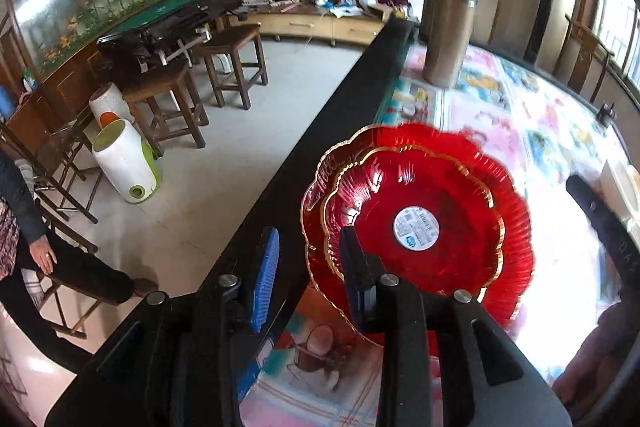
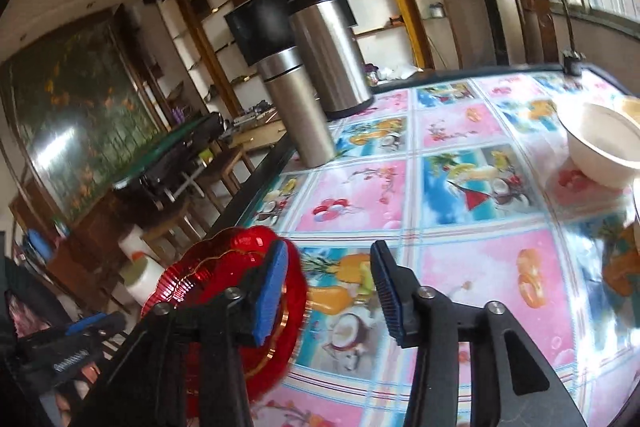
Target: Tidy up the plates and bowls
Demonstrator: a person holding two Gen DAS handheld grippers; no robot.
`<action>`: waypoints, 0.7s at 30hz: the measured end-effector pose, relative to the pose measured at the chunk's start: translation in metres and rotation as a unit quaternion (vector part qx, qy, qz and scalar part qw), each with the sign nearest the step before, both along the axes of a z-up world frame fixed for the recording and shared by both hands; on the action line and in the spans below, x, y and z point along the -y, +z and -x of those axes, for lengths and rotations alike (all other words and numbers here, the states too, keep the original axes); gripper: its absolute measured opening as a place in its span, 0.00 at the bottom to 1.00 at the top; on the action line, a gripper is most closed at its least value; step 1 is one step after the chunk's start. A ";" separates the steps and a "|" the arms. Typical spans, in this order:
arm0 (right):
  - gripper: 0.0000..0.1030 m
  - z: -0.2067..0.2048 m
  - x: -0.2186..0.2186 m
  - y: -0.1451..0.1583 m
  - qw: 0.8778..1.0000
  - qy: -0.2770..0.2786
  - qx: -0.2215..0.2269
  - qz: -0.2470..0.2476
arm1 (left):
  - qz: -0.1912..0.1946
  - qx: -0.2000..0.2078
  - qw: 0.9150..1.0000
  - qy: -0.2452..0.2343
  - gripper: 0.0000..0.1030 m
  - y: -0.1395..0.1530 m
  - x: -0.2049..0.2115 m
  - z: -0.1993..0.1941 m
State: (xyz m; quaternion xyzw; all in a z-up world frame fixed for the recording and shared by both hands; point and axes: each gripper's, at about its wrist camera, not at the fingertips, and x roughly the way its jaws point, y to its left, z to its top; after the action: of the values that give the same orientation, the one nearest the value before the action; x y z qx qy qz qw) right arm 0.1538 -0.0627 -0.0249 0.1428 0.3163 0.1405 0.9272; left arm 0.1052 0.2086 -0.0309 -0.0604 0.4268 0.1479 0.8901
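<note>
Two red glass plates with gold rims are stacked, the smaller plate [image 1: 416,223] on the larger plate [image 1: 516,195], near the table's left edge. My left gripper [image 1: 310,267] is open at their near-left rim. One finger lies over the plates and the other over the table's black edge [image 1: 320,131]. My right gripper [image 2: 330,287] is open with nothing between its fingers, just right of the red plates [image 2: 224,263] above the tablecloth. A white bowl [image 2: 600,147] sits at the far right, with a second dish partly hidden behind it.
Two steel flasks, a slim one [image 2: 296,107] and a wide one [image 2: 328,47], stand at the table's far left. The fruit-pattern tablecloth [image 2: 460,187] covers the table. Beyond the table's edge are stools [image 1: 236,63], white bins [image 1: 124,163] and a seated person [image 1: 24,227].
</note>
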 end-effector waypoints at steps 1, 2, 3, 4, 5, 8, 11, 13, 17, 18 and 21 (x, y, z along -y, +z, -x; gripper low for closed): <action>0.45 -0.001 0.006 -0.001 1.000 -0.003 -0.002 -0.005 | 0.017 0.008 1.000 -0.011 0.29 0.004 0.003 0.004; 0.45 0.000 0.016 -0.002 1.000 -0.008 -0.004 -0.010 | 0.030 0.012 0.999 -0.022 0.37 0.006 0.007 0.006; 0.45 0.001 0.024 -0.002 1.000 -0.011 -0.005 -0.013 | 0.049 0.017 0.998 -0.040 0.50 0.010 0.015 0.009; 0.45 0.002 0.032 -0.002 1.000 -0.016 -0.004 -0.013 | 0.068 0.024 0.996 -0.062 0.56 0.012 0.026 0.012; 0.45 0.006 0.043 -0.001 1.000 -0.022 -0.002 -0.014 | 0.084 0.028 0.993 -0.083 0.66 0.013 0.038 0.015; 0.51 0.019 0.078 0.000 0.999 -0.044 0.010 -0.014 | 0.121 0.008 0.981 -0.154 0.67 0.007 0.082 0.012; 0.56 0.036 0.124 0.001 0.997 -0.077 0.026 -0.008 | 0.170 -0.039 0.962 -0.212 0.67 -0.006 0.126 0.002; 0.57 0.044 0.152 0.001 0.995 -0.099 0.028 -0.010 | 0.217 -0.073 0.942 -0.246 0.67 -0.019 0.161 -0.005; 0.62 0.061 0.220 0.002 0.992 -0.123 0.000 -0.033 | 0.268 -0.112 0.919 -0.267 0.67 -0.031 0.210 -0.027; 0.62 0.065 0.237 0.002 0.991 -0.126 -0.011 -0.047 | 0.279 -0.120 0.913 -0.272 0.67 -0.033 0.225 -0.037; 0.62 0.073 0.280 0.005 0.985 -0.139 -0.045 -0.087 | 0.288 -0.138 0.906 -0.279 0.67 -0.036 0.265 -0.064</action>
State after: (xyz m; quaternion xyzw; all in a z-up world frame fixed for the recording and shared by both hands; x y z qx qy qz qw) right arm 0.0811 -0.3426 -0.0198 0.2720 0.3213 0.0306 0.9066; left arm 0.1696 -0.0564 -0.0667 -0.1718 0.5685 -0.2287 0.7713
